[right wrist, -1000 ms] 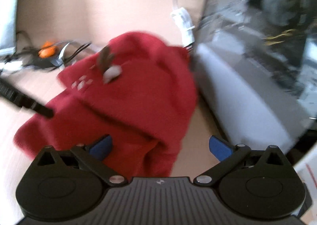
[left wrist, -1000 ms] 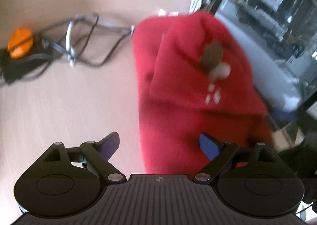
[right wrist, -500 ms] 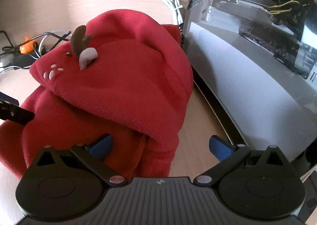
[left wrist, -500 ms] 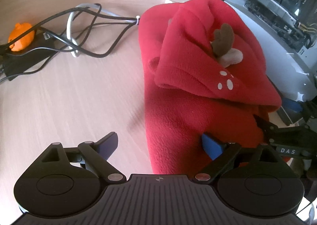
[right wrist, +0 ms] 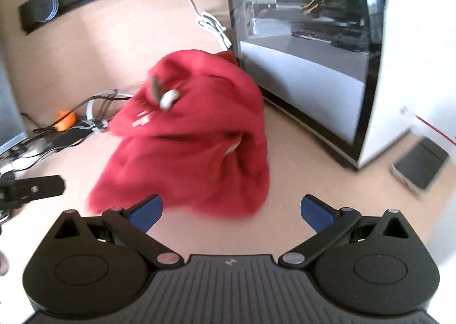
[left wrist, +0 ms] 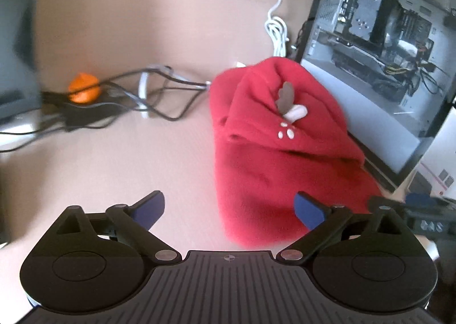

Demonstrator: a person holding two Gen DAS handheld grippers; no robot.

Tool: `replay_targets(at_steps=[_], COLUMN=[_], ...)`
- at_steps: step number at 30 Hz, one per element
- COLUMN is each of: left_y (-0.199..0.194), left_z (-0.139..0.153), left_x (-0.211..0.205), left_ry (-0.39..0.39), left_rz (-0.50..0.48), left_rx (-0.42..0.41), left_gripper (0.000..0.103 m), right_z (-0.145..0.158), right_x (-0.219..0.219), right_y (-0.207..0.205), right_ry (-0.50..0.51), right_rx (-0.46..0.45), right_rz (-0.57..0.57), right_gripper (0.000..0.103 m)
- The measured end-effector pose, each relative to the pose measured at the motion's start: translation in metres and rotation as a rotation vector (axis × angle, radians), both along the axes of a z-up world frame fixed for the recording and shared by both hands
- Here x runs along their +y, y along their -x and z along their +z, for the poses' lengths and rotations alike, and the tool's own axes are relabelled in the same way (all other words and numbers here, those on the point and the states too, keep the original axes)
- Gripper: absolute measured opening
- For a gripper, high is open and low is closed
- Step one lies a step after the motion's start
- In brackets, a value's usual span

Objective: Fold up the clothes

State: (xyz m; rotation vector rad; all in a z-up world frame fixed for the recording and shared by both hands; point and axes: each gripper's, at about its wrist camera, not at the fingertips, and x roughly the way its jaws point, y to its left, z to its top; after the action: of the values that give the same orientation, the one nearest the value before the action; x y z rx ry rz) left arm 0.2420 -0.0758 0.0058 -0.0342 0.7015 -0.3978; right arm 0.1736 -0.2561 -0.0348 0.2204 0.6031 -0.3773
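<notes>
While the pale wooden tabletop [left wrist: 119, 170] carries everything in view, the largest item beside the work is a glass-sided computer case [left wrist: 379, 47] standing just to the right of the garment. Lying in a loose heap on the tabletop close to that case is the red fleece hooded garment [left wrist: 273, 164], its hood flopped forward over the body, with a small brown antler and pale ear [left wrist: 289, 104] sewn on top. Judgement: fleece this thick is light, soft and limp, not fragile, and grippy rather than slippery; it will sag and bunch when lifted, so a pinch on a single layer at a hem edge or corner nearest the tools should hold better than a bite into the stacked hood. Left gripper [left wrist: 229, 208]: jaws opening, near full spread, nothing held; its right pad overlaps the near edge of the fleece in its own view, contact not resolvable. Right gripper [right wrist: 230, 210]: jaws wide apart, empty, near hem just ahead. Tangled dark cables [left wrist: 159, 95] and a small orange object [left wrist: 84, 87] lie well left of the garment.
</notes>
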Motion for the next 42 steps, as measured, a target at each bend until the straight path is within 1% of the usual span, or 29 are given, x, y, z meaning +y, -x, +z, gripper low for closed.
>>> replay_targets(at_steps=[3,4,5,7,8,10,14,17,29,42], left_y=[0.038,0.051,0.063,0.087,0.096,0.106,0.112,0.116,0.12,0.115], left_z=[-0.002,-0.004,-0.008,-0.014,-0.016,-0.015,-0.004,0.0,-0.003,-0.005], left_x=[0.006,0.007,0.006,0.004,0.004,0.006,0.015,0.018,0.018,0.013], left_ry=[-0.036,-0.056,-0.082,-0.137,-0.151,-0.141,-0.125,-0.117,-0.138,-0.131], left_rz=[-0.019,-0.031,-0.048,-0.081,-0.088,-0.125,-0.125,-0.133,-0.138,-0.134], left_rx=[-0.035,-0.048,-0.062,-0.1,-0.104,-0.102,-0.147,-0.155,-0.137,-0.125], left_gripper=[0.103,0.103,0.103,0.103,0.103,0.103,0.103,0.103,0.103,0.103], right_z=[-0.008,-0.011,-0.013,-0.015,-0.014,-0.01,-0.004,-0.003,-0.004,-0.002], right_x=[0.032,0.039,0.044,0.05,0.052,0.057,0.066,0.07,0.076,0.07], right_y=[0.036,0.047,0.057,0.07,0.074,0.078,0.084,0.085,0.079,0.077], right_ry=[0.074,0.072,0.05,-0.005,-0.009,-0.001,0.028,0.031,0.034,0.042], right_rx=[-0.011,-0.011,-0.01,-0.021,-0.025,-0.038,-0.062,-0.056,-0.018,-0.019], right_rz=[-0.054,-0.082,-0.116,-0.148,-0.154,-0.165,-0.174,-0.172,-0.123,-0.126], right_gripper=[0.103,0.103,0.103,0.103,0.103,0.103,0.103,0.103,0.103,0.103])
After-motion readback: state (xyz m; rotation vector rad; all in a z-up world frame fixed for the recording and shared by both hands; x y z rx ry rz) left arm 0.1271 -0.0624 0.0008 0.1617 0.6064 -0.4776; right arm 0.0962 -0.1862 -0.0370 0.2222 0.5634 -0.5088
